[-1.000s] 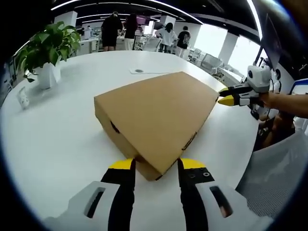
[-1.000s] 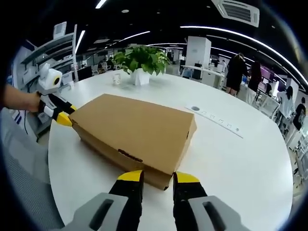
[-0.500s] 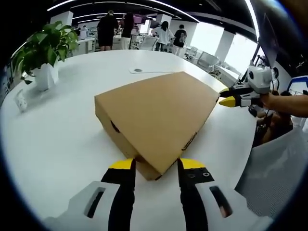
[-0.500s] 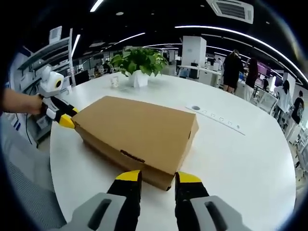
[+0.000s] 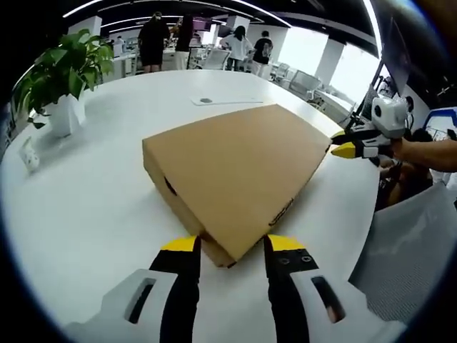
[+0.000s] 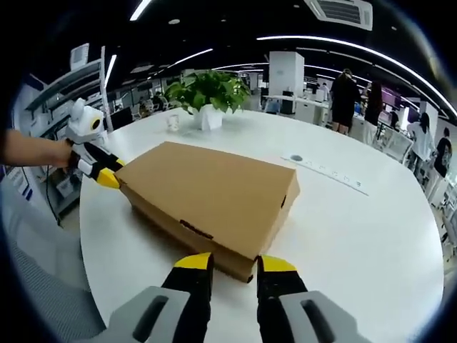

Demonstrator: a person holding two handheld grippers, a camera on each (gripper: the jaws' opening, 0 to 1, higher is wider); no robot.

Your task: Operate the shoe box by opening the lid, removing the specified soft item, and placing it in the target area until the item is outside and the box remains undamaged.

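Note:
A closed brown cardboard shoe box (image 5: 235, 164) lies flat on a round white table (image 5: 86, 214), lid down. My left gripper (image 5: 233, 245) is open, its yellow-tipped jaws standing either side of the box's near corner. In the right gripper view the same box (image 6: 214, 196) points another corner between the jaws of my open right gripper (image 6: 233, 263). The right gripper (image 5: 343, 143) reaches the box's far right corner in the left gripper view, held by a hand. The left gripper (image 6: 107, 171) sits at the box's far left corner in the right gripper view.
A potted plant (image 5: 64, 78) in a white pot stands at the table's far left, with a small card (image 5: 30, 153) near it. A flat strip (image 6: 328, 171) lies on the table beyond the box. A grey chair (image 5: 407, 243) is close on the right. People stand in the background.
Both views have shifted slightly with the hands. Each gripper stays at its own corner of the box, and the lid remains closed.

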